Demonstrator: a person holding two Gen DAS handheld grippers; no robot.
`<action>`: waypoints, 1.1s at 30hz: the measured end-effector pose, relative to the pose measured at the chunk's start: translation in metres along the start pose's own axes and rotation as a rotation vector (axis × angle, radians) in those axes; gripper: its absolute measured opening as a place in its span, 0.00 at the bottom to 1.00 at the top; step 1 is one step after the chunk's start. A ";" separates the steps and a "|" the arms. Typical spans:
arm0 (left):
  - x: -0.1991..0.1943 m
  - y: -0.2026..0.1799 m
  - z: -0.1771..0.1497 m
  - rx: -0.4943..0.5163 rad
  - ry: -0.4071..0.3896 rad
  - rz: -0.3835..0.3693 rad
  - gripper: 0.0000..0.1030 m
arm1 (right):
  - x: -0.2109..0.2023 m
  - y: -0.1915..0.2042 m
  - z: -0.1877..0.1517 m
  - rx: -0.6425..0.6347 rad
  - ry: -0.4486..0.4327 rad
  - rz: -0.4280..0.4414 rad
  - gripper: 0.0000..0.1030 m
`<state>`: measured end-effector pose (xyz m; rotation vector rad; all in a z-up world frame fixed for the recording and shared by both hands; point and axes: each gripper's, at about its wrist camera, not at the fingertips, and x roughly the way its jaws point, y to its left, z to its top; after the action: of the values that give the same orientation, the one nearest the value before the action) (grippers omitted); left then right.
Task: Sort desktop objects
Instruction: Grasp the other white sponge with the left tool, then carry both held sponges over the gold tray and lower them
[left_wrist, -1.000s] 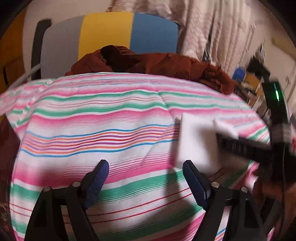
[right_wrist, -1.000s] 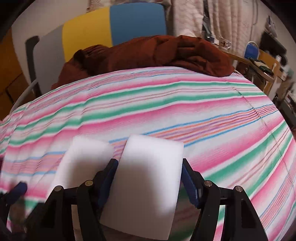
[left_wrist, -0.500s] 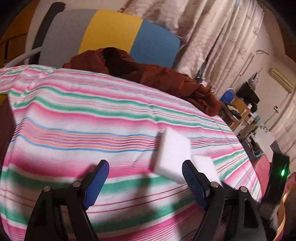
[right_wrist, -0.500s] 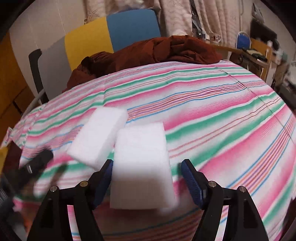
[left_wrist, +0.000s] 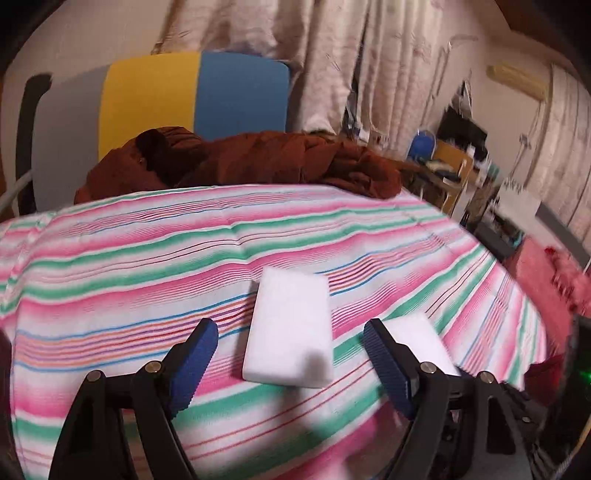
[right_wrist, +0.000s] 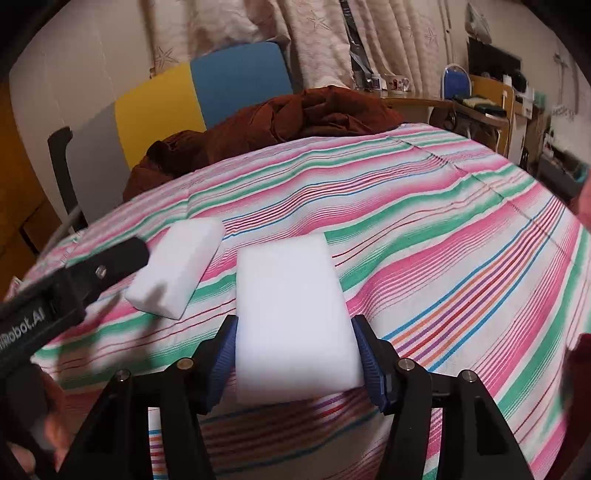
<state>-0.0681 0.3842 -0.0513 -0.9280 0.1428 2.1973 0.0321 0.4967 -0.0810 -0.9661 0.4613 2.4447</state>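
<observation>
The right gripper (right_wrist: 293, 360) has its jaws closing on a white sponge block (right_wrist: 291, 314), blue pads touching both its long sides, over the striped cloth (right_wrist: 424, 236). The left gripper (left_wrist: 290, 363) hangs with jaws wide apart and empty above a second white sponge block (left_wrist: 290, 328) lying on the same cloth, just beside the first.
</observation>
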 end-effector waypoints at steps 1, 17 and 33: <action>0.010 0.000 -0.001 0.005 0.036 0.010 0.80 | 0.001 0.003 -0.001 -0.017 0.003 -0.014 0.63; 0.032 0.028 -0.010 -0.112 0.099 -0.007 0.59 | 0.004 0.005 -0.004 -0.034 -0.013 -0.035 0.64; -0.042 0.072 -0.053 -0.297 -0.069 0.044 0.58 | 0.000 0.001 -0.006 -0.005 -0.042 0.007 0.62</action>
<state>-0.0664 0.2881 -0.0747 -1.0144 -0.2028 2.3275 0.0350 0.4932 -0.0850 -0.9154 0.4453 2.4687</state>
